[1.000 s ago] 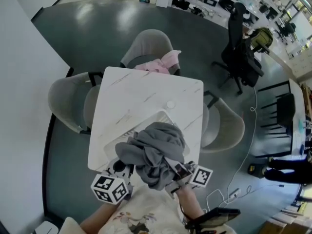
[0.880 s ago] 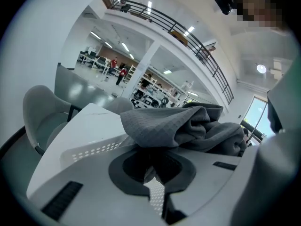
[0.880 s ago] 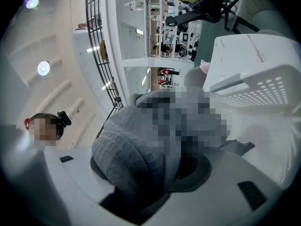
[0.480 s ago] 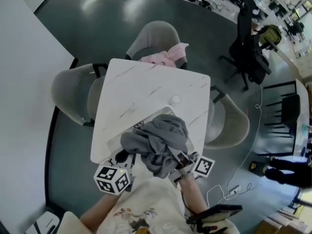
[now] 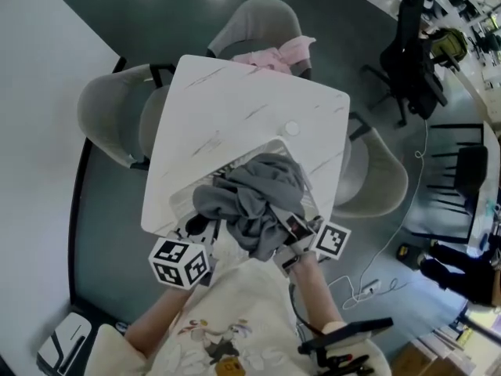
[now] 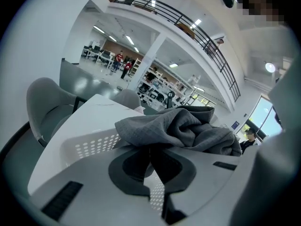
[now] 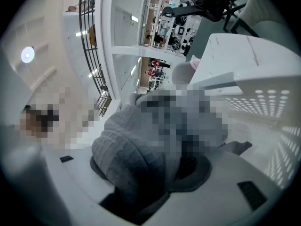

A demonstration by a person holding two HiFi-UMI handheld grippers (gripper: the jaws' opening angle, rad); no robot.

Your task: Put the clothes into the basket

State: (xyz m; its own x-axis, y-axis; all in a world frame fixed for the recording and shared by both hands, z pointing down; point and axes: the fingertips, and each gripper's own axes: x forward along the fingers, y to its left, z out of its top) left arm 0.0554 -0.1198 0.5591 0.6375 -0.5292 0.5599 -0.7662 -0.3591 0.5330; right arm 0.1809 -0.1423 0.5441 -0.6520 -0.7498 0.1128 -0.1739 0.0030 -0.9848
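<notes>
Marble bench (image 5: 235,108): left tongs (image 6: 150,150) and right tongs (image 7: 141,173) pinch a grey garment (image 5: 258,198) over the basket (image 5: 184,202), unreleased; pink garment (image 5: 274,56) lies on chair (image 5: 258,18).

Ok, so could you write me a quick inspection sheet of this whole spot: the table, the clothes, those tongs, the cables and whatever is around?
Surface: white marbled table, mostly bare.
Job's things: white perforated basket at the table's near edge; grey garment bunched over its opening; pink cloth lying on the far chair.
Clutter: one small white round object on the table, too small to identify.
Grippers: left tongs shut on a fold of the grey garment; right tongs shut on a thick wad of it.
Cables: power strip with a white cable on the floor, right of the table.
Surroundings: side chairs in grey, black office chair beyond, dark floor, open office.
</notes>
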